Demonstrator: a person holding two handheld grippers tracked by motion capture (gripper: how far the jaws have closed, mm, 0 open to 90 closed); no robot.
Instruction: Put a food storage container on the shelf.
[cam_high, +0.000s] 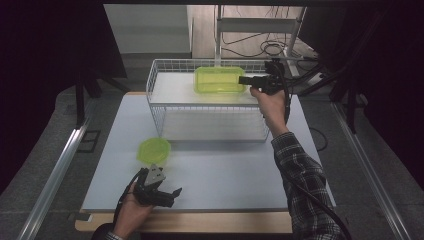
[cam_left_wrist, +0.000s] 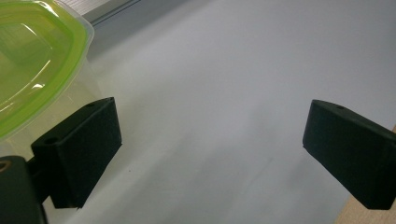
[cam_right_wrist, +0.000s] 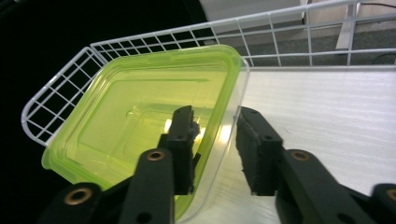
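A translucent green container (cam_right_wrist: 140, 126), seen at upper centre of the high view on a white wire rack (cam_high: 155, 95), is straddled by the loosened right gripper (cam_right_wrist: 215, 140), pads off its wall. At lower left, the left gripper (cam_high: 167, 192) is held wide open beside a round green tub (cam_high: 153, 150).

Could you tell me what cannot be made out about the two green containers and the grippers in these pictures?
- Rectangular green container: its near corner is hidden by the right gripper in the right gripper view; whether the pads still press its wall is unclear.
- Round green container: cut off by the left and top edges in the left gripper view.
- Left gripper: too small in the high view to judge its gap.
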